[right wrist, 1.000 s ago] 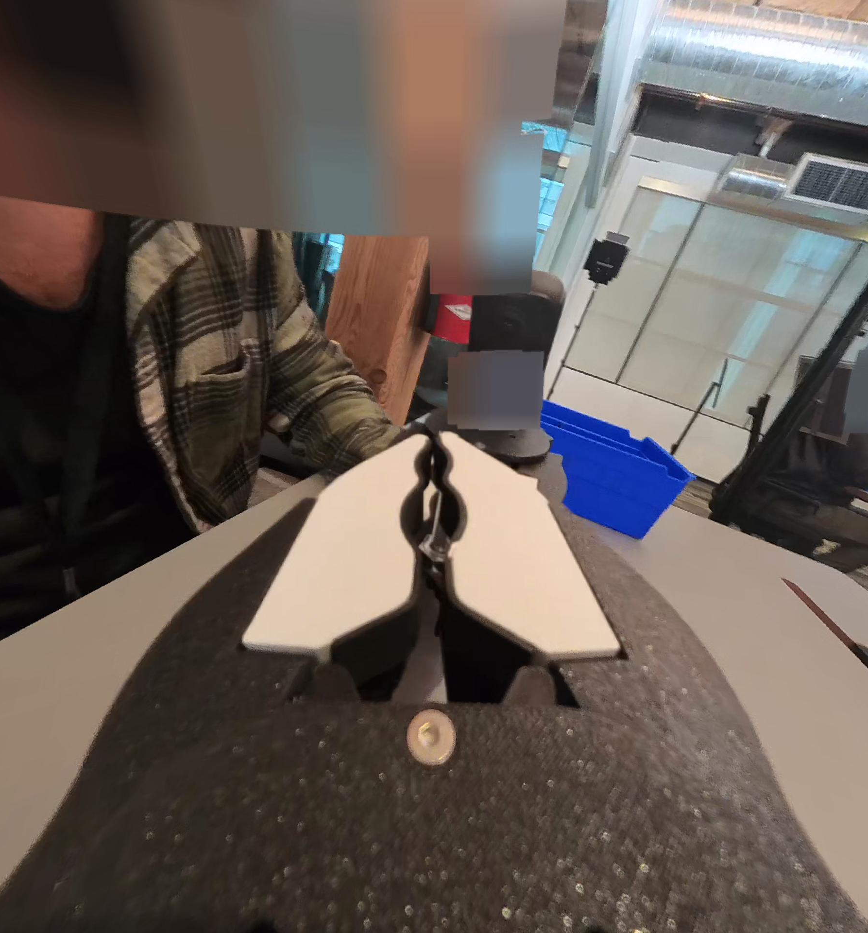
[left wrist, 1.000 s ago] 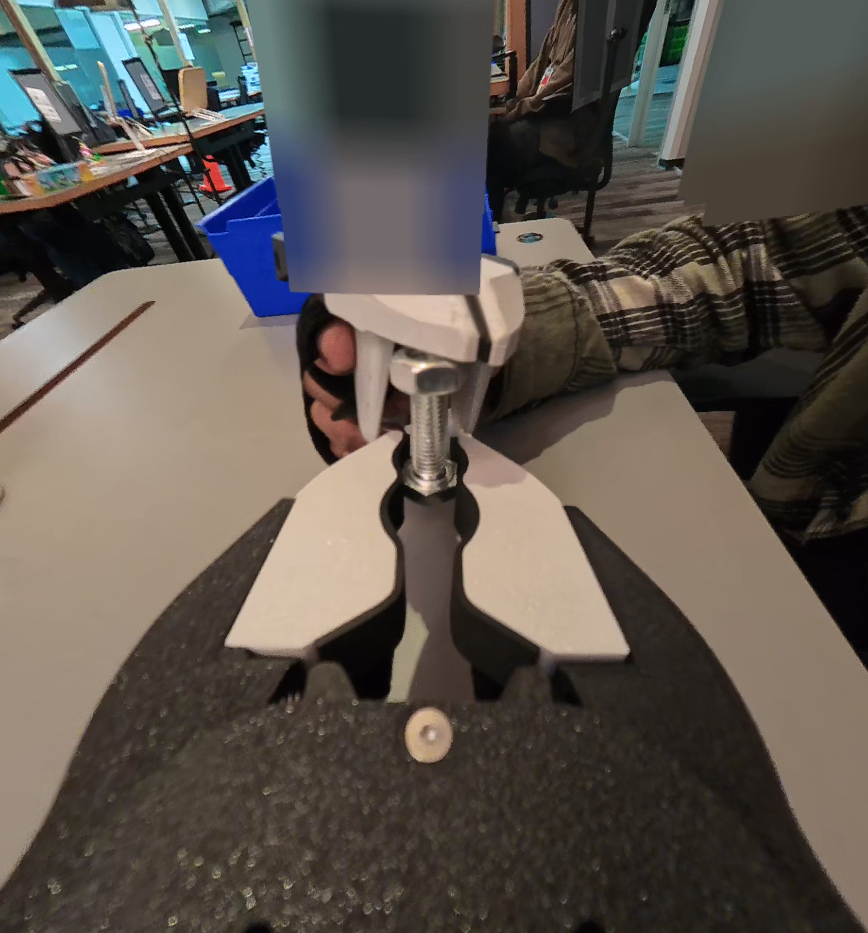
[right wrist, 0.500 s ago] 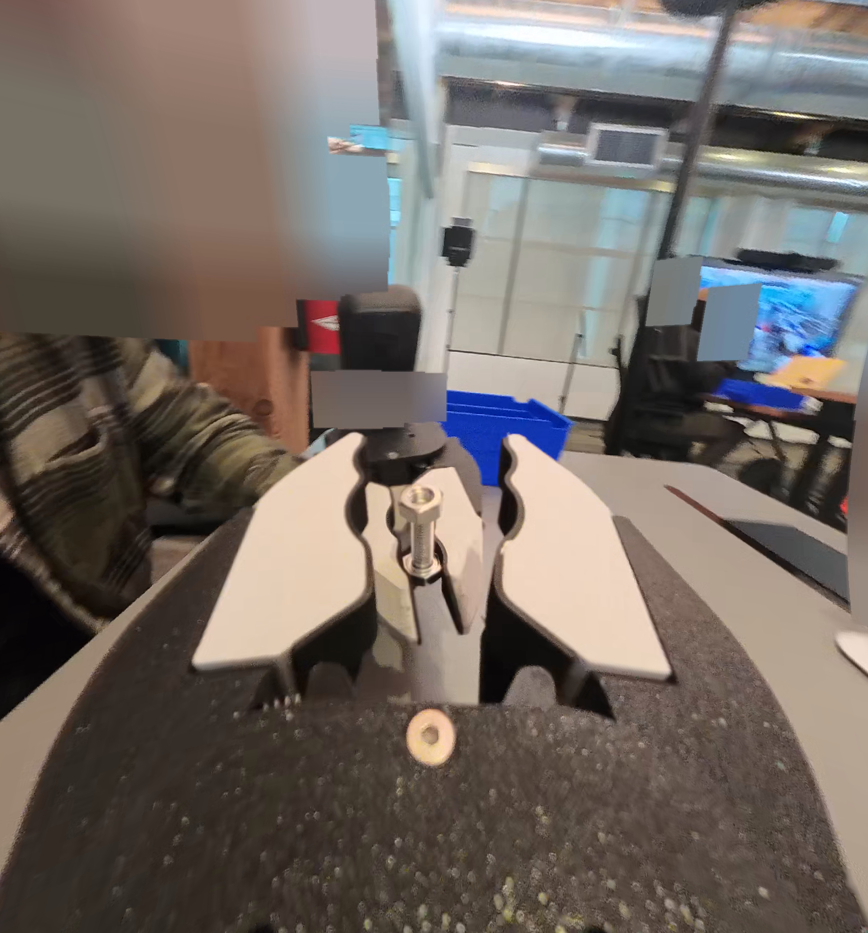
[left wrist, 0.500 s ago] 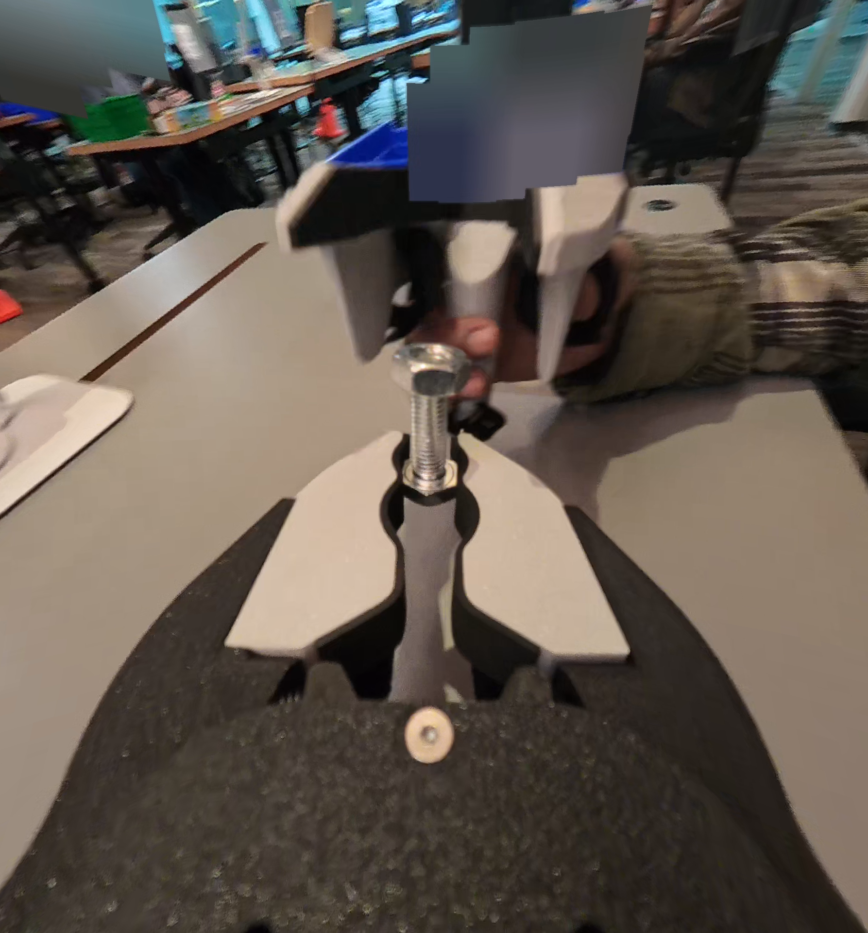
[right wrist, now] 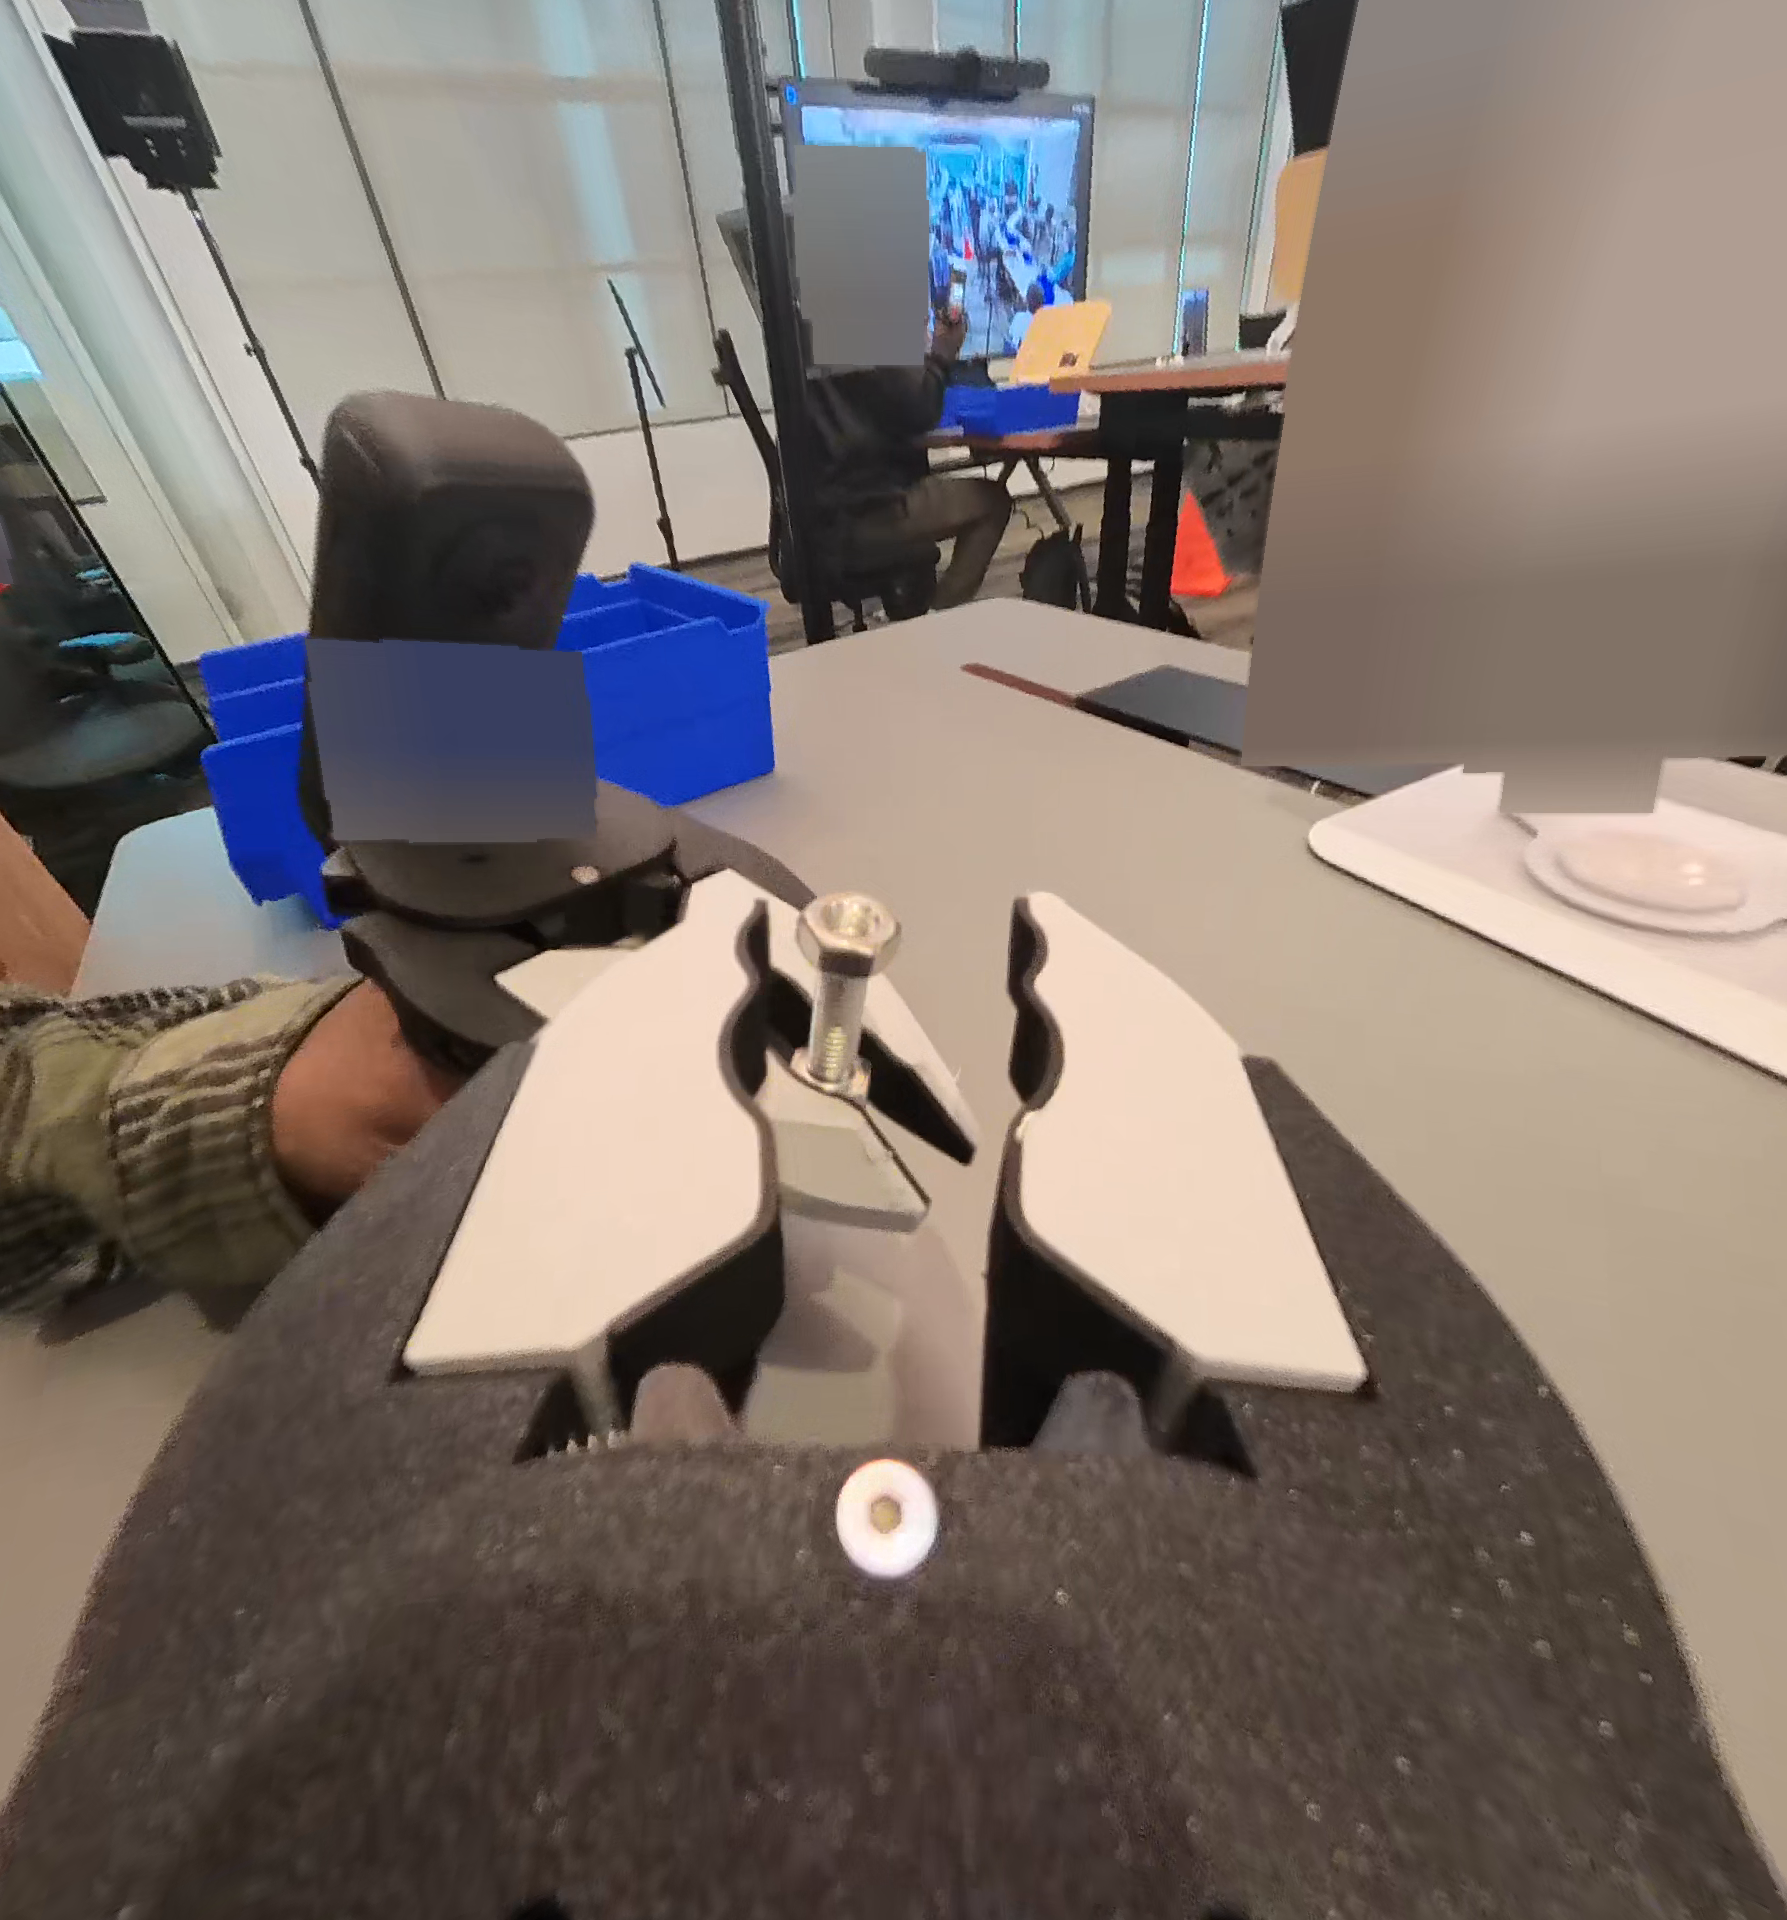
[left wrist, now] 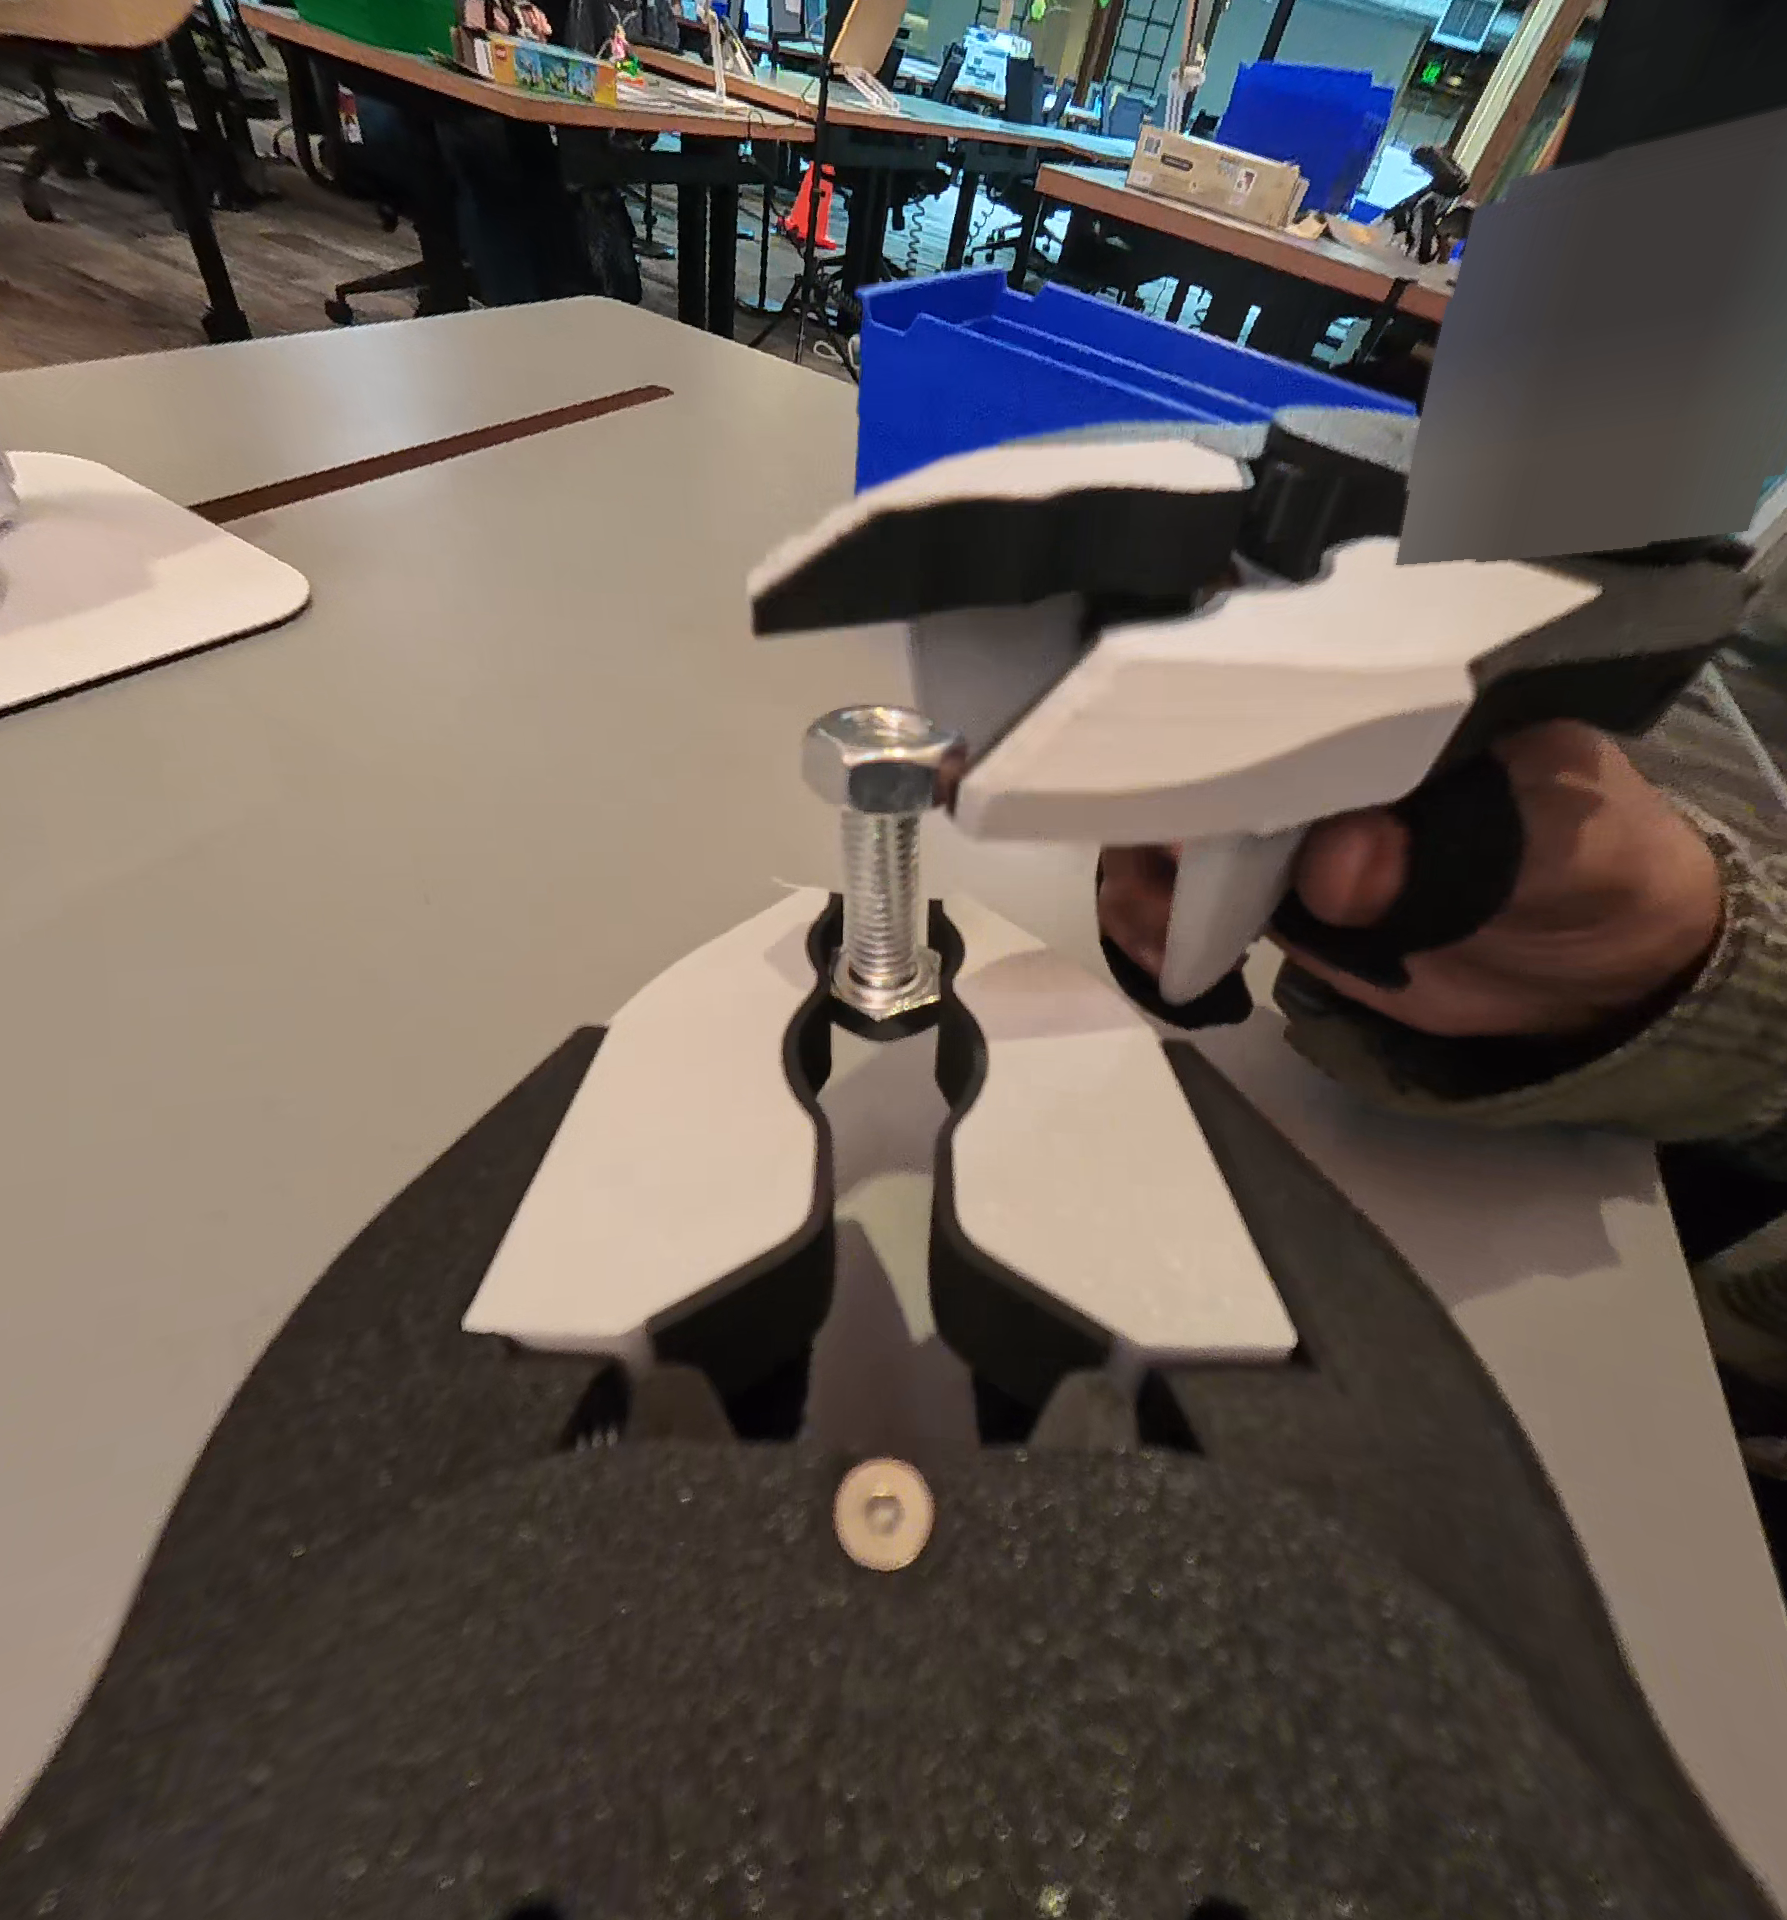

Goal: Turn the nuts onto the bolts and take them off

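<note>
The left gripper (left wrist: 881,971) is clamped on the nut (left wrist: 883,987), pinching it in the notch near its fingertips just above the grey table (left wrist: 453,748). The bolt (left wrist: 881,831) stands upright out of the nut, threaded shank showing between the nut and the hex head on top. The right gripper (left wrist: 956,717) comes in from the right of the left wrist view with its fingers spread apart; the tip of the nearer white finger (left wrist: 1180,748) sits right against the bolt's head, though whether it touches cannot be told, and the other finger lies farther back and higher. In the right wrist view the bolt (right wrist: 845,987) rises between the parted fingers of the right gripper (right wrist: 884,987), nearer the left one, with the nut (right wrist: 829,1070) at its foot held in the left gripper (right wrist: 868,1101). A blue bin (left wrist: 1076,395) stands behind on the table, and a white tray (right wrist: 1595,935) lies off to one side.
</note>
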`<move>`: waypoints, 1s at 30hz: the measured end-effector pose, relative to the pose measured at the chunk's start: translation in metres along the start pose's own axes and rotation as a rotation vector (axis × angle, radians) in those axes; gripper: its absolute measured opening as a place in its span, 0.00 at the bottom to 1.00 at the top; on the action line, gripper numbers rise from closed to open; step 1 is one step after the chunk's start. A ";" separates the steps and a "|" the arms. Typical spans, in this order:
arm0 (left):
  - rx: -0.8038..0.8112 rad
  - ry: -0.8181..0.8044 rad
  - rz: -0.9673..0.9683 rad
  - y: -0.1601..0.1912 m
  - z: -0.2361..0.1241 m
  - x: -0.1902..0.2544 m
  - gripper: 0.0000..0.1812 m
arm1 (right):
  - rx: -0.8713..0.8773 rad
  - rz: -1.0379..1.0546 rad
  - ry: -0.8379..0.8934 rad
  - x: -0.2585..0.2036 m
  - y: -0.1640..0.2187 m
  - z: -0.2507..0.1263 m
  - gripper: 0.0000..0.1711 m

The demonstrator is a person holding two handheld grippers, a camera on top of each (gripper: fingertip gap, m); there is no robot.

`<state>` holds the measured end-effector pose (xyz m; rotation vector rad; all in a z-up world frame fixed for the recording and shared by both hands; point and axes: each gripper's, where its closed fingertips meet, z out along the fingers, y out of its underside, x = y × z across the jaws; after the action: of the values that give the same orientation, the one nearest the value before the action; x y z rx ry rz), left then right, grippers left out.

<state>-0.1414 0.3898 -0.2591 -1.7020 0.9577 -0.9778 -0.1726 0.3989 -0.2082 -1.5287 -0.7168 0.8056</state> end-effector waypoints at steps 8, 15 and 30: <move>0.002 0.023 0.025 -0.001 0.000 0.004 0.08 | -0.044 -0.044 -0.039 -0.008 0.008 0.006 0.13; -0.007 0.036 0.076 0.000 0.001 0.008 0.08 | -0.054 -0.080 -0.096 -0.013 0.009 0.003 0.11; 0.016 0.416 0.257 0.001 -0.010 0.064 0.08 | 0.009 -0.234 -0.596 -0.056 0.002 -0.033 0.11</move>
<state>-0.1265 0.3287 -0.2452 -1.3421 1.3953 -1.1819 -0.1777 0.3340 -0.2029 -1.1638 -1.2983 1.0928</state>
